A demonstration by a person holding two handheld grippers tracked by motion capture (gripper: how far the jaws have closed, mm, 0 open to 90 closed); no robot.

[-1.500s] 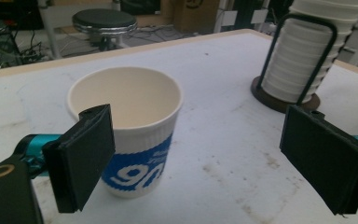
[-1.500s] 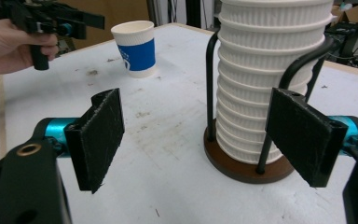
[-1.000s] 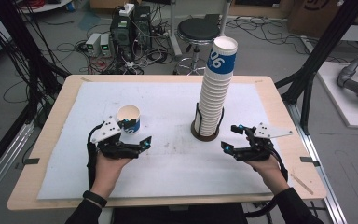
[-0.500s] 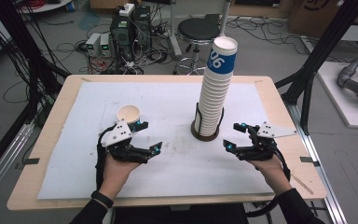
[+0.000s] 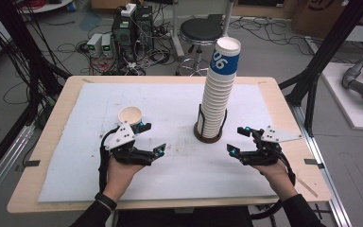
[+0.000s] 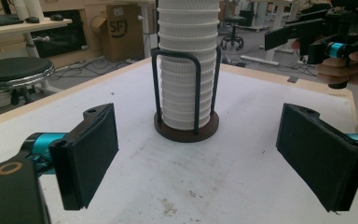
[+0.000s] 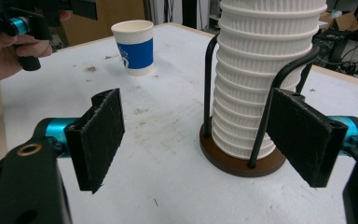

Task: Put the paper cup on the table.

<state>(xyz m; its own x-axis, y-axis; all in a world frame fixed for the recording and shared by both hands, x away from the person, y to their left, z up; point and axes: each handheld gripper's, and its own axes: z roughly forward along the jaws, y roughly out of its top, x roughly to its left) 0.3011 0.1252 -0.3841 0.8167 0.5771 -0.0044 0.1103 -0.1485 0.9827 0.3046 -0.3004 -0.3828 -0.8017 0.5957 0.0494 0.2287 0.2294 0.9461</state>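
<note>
Item 1: my left tongs (image 5: 152, 138), hovering low over the near part of the table (image 5: 179, 101), jaws spread, pinching nothing.

Item 2: my right tongs (image 5: 237, 140), hovering at the near right, jaws spread and empty, pointing toward the stack.

Item 3: 1 paper cup (image 5: 130, 115), standing upright just beyond my left tongs, apart from them.

Item 4: cup stack (image 5: 218, 90), sitting upright in its wire holder (image 5: 207, 134) mid-table between both tongs; the blue-banded top cup is tilting slightly.
</note>
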